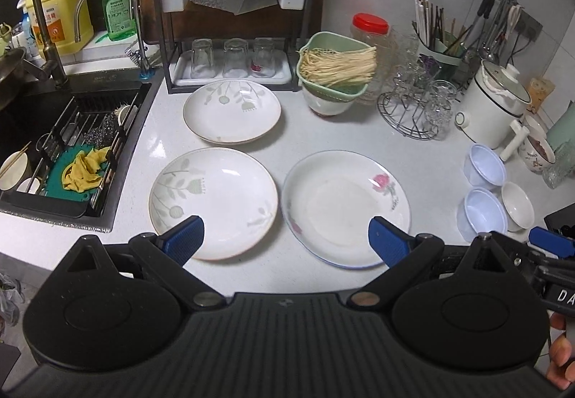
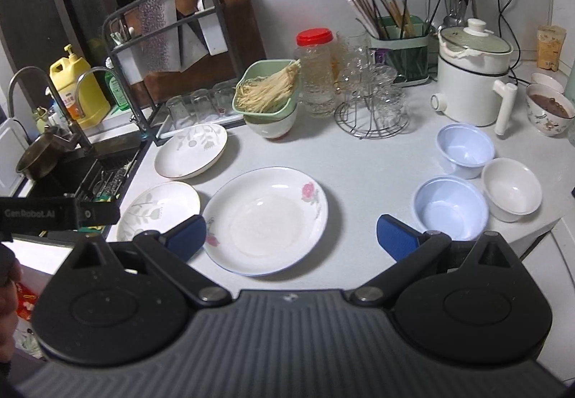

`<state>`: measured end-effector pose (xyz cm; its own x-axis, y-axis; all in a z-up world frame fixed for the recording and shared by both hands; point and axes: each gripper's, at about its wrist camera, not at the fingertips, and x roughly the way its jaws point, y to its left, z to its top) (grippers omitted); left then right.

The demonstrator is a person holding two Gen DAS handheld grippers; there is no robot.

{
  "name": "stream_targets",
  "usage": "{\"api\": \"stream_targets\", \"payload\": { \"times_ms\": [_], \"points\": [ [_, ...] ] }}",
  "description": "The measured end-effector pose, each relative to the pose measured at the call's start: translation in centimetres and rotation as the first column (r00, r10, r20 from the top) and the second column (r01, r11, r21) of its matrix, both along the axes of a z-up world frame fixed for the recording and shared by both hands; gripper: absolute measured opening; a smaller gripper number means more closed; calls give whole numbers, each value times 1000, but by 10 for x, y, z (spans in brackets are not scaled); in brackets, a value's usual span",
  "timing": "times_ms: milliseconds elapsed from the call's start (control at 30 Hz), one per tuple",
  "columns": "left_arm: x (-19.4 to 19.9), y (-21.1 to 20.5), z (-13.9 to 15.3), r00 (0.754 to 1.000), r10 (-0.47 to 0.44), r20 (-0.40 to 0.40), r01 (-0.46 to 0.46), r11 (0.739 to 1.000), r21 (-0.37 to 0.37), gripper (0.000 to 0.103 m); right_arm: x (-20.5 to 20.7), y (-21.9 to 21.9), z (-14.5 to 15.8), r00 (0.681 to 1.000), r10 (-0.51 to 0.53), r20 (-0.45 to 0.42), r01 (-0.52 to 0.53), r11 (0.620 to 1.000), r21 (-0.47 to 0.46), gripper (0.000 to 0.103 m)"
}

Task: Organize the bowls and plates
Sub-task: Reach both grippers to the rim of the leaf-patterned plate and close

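Three white plates lie on the counter. A rose-patterned plate is front centre, a leaf-patterned plate lies to its left, and another leaf-patterned plate sits behind. Two pale blue bowls and a white bowl stand at the right, also visible in the left wrist view. My left gripper hovers open above the near edges of the two front plates. My right gripper is open above the rose plate's near edge, holding nothing.
A sink with a rack and cloth lies left. At the back stand a knife and glass rack, a green strainer of noodles on a bowl, a jar, a wire glass stand, a white electric pot and a filled bowl.
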<state>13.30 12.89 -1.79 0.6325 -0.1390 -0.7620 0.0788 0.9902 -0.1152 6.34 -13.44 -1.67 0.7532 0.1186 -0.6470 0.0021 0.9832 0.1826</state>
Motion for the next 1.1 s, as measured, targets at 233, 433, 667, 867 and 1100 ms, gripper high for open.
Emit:
{"api": "stream_targets", "payload": {
  "times_ms": [233, 433, 667, 867, 1100],
  "points": [
    [34, 31, -15, 1000, -13, 2, 13, 1000, 7, 100, 21, 36, -8, 1000, -4, -31, 3, 1000, -25, 103],
    [60, 73, -30, 1000, -23, -2, 23, 1000, 9, 100, 44, 63, -25, 996, -73, -58, 70, 996, -54, 103],
    [93, 115, -60, 999, -27, -36, 30, 997, 65, 99, 69, 96, -37, 994, -97, -53, 98, 995, 16, 103],
    [114, 146, -90, 997, -47, -57, 53, 993, 105, 99, 92, 119, -55, 987, -112, -118, 122, 989, 83, 101],
    [132, 164, -115, 994, -84, -66, 90, 991, 95, 90, 107, 152, -80, 976, -53, -209, 82, 988, 132, 75]
  ]
}}
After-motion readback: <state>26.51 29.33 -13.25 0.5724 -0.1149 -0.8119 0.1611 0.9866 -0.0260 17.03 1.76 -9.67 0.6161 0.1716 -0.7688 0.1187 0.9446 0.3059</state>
